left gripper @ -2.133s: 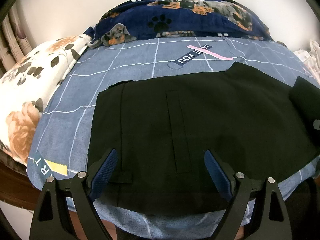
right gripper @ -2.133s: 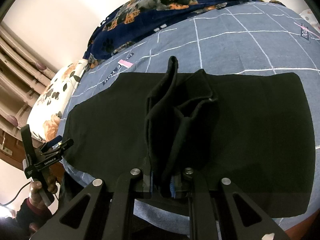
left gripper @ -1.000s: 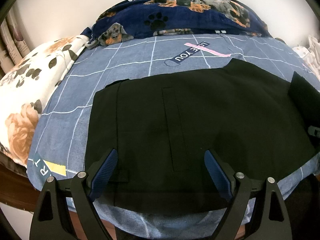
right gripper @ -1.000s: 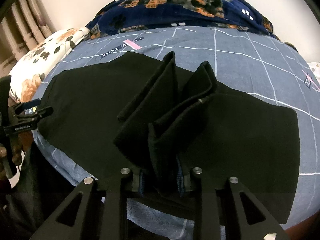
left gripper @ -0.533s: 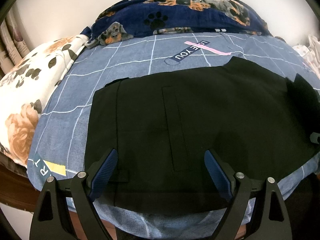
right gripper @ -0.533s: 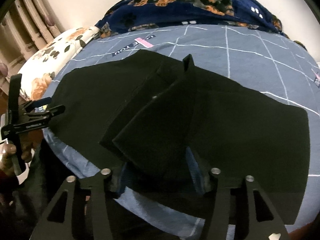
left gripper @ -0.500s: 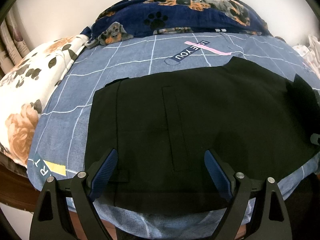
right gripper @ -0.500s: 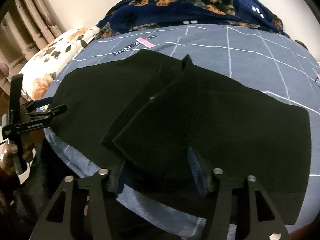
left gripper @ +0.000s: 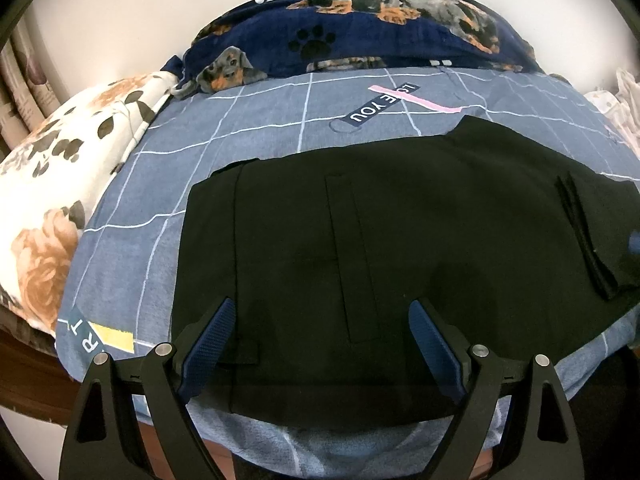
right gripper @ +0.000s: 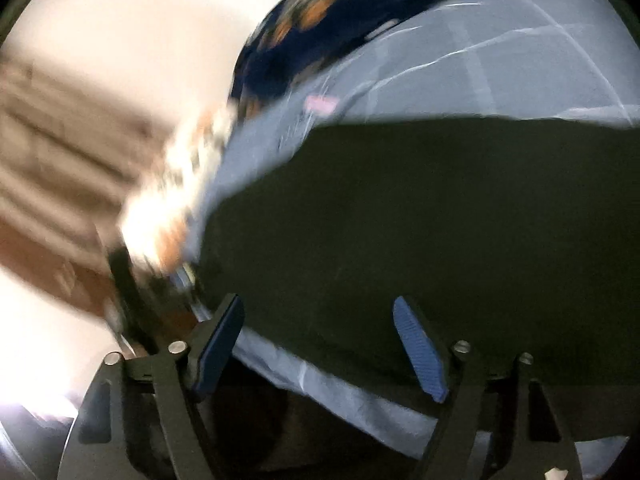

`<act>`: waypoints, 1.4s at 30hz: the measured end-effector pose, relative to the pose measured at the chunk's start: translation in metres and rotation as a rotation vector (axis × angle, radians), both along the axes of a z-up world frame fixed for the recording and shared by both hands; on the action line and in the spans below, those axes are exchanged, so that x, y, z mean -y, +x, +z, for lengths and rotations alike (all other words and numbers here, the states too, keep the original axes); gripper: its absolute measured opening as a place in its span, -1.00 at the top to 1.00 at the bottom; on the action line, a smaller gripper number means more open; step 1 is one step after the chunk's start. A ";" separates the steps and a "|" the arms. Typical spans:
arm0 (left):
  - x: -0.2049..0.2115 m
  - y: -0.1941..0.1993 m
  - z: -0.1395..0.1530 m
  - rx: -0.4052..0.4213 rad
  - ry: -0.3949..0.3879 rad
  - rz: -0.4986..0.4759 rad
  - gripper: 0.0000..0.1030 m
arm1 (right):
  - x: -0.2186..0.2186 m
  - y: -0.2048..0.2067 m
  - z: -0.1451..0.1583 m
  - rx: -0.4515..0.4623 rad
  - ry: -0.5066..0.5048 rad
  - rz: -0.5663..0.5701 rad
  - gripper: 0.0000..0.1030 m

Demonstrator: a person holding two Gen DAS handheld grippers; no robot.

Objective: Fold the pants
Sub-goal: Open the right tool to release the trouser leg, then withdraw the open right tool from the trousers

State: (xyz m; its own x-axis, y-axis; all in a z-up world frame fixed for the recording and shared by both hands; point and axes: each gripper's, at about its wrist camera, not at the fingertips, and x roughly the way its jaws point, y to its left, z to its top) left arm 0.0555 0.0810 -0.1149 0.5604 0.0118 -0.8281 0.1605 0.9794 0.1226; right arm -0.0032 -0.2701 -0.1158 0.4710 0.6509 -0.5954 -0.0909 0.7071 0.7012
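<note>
The black pants [left gripper: 380, 248] lie flat on the blue checked bedsheet [left gripper: 248, 136], waist end toward me in the left wrist view. A folded-over leg end [left gripper: 588, 240] lies on top of them at the right. My left gripper [left gripper: 320, 320] is open and empty, hovering over the near edge of the pants. In the blurred right wrist view the pants [right gripper: 420, 216] fill the middle, and my right gripper [right gripper: 318, 320] is open and empty above their near edge.
A dark blue dog-print blanket [left gripper: 360, 36] lies along the back of the bed. A floral pillow [left gripper: 52, 184] sits at the left. White fabric [left gripper: 624, 104] shows at the far right. The bed's front edge [left gripper: 320, 440] is just below the left gripper.
My right gripper has opened and let go of the folded pant leg, which now lies on the pants. The right gripper has swung quickly leftward. The left gripper has stayed still.
</note>
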 end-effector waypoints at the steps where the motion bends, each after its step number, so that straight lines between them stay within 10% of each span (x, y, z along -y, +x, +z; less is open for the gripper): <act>1: 0.000 0.000 0.001 0.002 -0.001 -0.001 -0.72 | 0.018 0.001 0.002 0.002 0.021 -0.059 0.07; 3: 0.001 -0.001 0.003 0.006 -0.001 -0.003 -0.72 | 0.052 -0.002 0.007 0.006 0.038 -0.171 0.39; 11: 0.003 -0.001 0.007 0.006 -0.009 0.002 -0.72 | 0.176 -0.026 0.014 0.033 0.087 -0.529 0.55; 32: 0.012 -0.003 0.001 -0.020 0.016 0.006 -0.72 | 0.200 0.022 -0.044 -0.064 0.031 -0.456 1.00; 42: 0.008 -0.002 0.007 0.004 -0.006 0.023 -0.72 | 0.185 -0.039 -0.012 0.113 0.136 -0.294 0.80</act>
